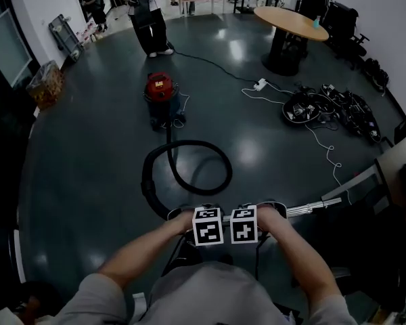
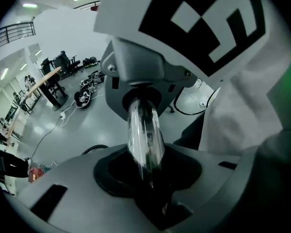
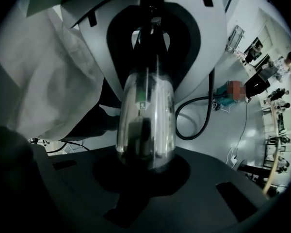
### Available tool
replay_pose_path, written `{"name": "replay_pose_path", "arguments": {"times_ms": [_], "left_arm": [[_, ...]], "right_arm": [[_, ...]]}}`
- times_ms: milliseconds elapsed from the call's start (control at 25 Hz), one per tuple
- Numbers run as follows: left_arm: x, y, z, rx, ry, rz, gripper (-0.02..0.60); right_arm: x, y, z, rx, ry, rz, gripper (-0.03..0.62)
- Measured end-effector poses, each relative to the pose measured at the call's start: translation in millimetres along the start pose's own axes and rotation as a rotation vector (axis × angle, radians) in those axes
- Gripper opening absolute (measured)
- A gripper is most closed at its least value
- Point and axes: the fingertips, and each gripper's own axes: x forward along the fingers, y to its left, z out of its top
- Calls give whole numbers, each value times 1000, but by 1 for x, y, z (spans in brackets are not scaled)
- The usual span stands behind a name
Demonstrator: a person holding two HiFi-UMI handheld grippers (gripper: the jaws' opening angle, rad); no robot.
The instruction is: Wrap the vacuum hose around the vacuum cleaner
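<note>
Head view: left gripper (image 1: 208,227) down-tilted, (seemingly) clamping wand (image 1: 314,207).

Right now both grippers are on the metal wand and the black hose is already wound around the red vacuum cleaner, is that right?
No. The black hose is not wound around the red vacuum cleaner: the head view shows it lying in a loose loop on the floor near it. The left gripper and right gripper are both on the metal wand.
</note>
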Motion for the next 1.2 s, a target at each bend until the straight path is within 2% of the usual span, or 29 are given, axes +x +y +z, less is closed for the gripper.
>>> {"name": "replay_pose_path", "arguments": {"times_ms": [160,320,400,480,600,800,880,1000,1200], "left_arm": [[-2,23,-11,2,-12,-37,144],[-3,49,-27,12,-10,-57,139],[-7,64,-42,18,-2,-60,135],[-13,78,-54,13,-4,-67,135],[-19,96,-62,-26,-30,-84,134],[-16,117,-58,-65,-60,-98,135],[-18,123,-66,-96,-63,-108,135],[-19,134,-80,-146,-74,-110,133],[-14,155,-84,-166,-97,-101,135]], "right_arm": [[3,-30,5,13,4,-71,51],[0,-56,16,64,-24,-61,60],[-7,-74,24,96,-27,-72,84],[-20,-92,29,118,-25,-100,143],[-43,-112,31,129,-14,-168,160],[-87,-134,21,193,-14,-340,169],[-110,-138,26,256,-58,-387,169],[-127,-140,36,395,-187,-427,169],[-137,-160,36,606,-402,-515,171]]}}
